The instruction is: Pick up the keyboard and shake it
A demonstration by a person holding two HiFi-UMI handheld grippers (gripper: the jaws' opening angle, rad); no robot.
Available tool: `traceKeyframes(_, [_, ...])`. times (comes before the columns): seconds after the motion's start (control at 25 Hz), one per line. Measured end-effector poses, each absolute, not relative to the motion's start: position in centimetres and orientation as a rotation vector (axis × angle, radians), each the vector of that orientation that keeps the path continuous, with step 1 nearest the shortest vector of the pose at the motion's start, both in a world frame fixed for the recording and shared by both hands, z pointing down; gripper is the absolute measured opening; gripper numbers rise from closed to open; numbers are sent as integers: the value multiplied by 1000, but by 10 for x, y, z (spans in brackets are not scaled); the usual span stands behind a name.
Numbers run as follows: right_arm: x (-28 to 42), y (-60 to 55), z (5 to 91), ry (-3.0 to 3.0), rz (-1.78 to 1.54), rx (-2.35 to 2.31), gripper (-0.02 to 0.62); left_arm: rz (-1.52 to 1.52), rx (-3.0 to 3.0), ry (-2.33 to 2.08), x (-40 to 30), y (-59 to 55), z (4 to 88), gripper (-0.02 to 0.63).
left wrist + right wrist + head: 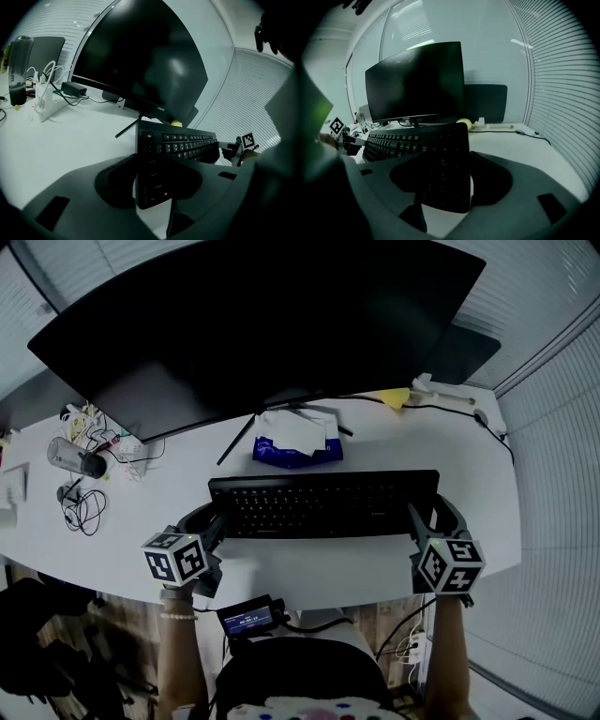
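Keyboard (pixel 323 504) lies flat on the worktop (pixel 450 442), before the monitor (pixel 262 324). My left fingers (pixel 75 187) stand apart around its left end and my right fingers (pixel 525 187) apart around its right end; neither pair presses yet. I should take both ends equally and close firmly before lifting, keeping it level. Behind it, the tissue box (pixel 296 452) shows white tissue. The bottle (pixel 18 70) holds something dark at the bottom.

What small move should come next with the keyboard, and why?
Probably close both grippers on the keyboard: its ends sit between the fingers of the left gripper and right gripper, it seems to lie on the desk, and a firm grip is not evident.
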State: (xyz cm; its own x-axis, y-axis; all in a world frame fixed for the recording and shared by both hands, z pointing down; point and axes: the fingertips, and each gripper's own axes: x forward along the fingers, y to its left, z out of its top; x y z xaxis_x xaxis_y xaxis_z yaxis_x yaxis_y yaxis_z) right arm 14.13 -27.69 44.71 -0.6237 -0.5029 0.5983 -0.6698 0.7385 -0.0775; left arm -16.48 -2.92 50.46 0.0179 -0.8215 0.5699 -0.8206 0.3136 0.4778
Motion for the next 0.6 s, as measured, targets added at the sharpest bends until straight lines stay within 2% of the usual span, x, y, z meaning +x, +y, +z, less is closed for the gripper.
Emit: traceKeyframes(0.6, [140, -279, 529, -2245, 659, 799, 278, 136, 1363, -1757, -170, -30, 529, 150])
